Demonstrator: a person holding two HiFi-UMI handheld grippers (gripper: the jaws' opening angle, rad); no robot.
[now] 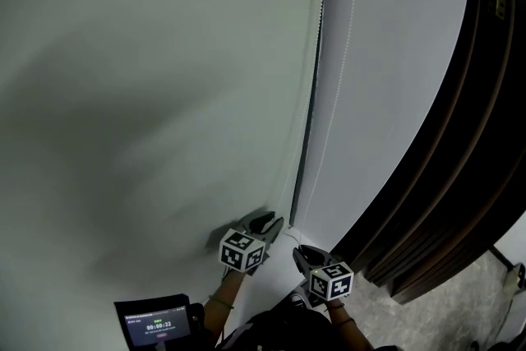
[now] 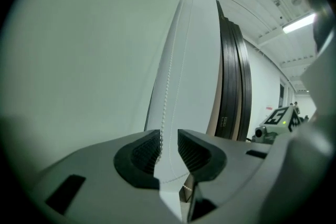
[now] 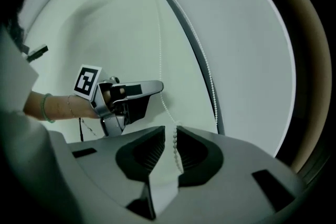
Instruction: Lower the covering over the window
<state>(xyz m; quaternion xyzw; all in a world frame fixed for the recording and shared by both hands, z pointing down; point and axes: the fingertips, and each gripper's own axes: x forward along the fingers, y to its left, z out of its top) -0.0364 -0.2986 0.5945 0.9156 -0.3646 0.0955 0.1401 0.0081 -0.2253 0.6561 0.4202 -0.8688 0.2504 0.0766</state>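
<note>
The pale window blind [image 1: 148, 94] fills the left of the head view, and a second panel [image 1: 386, 78] lies right of a dark gap. A white bead chain [image 1: 352, 29] hangs along that gap. My left gripper [image 1: 275, 224] is at the blind's lower part, with the right gripper [image 1: 302, 252] just below and right of it. In the left gripper view the chain [image 2: 167, 86] drops between the jaws of the left gripper [image 2: 168, 152], beside the left pad, with a gap showing. The right gripper [image 3: 169, 149] has a chain strand [image 3: 174, 139] between its parted pads. The left gripper [image 3: 157, 87] shows beyond.
A dark ribbed wooden frame [image 1: 460, 136] runs down the right side. Grey floor [image 1: 460, 316] lies beneath it. A small device with a lit screen [image 1: 156, 325] sits at the bottom left. A ceiling light [image 2: 299, 22] shows in the left gripper view.
</note>
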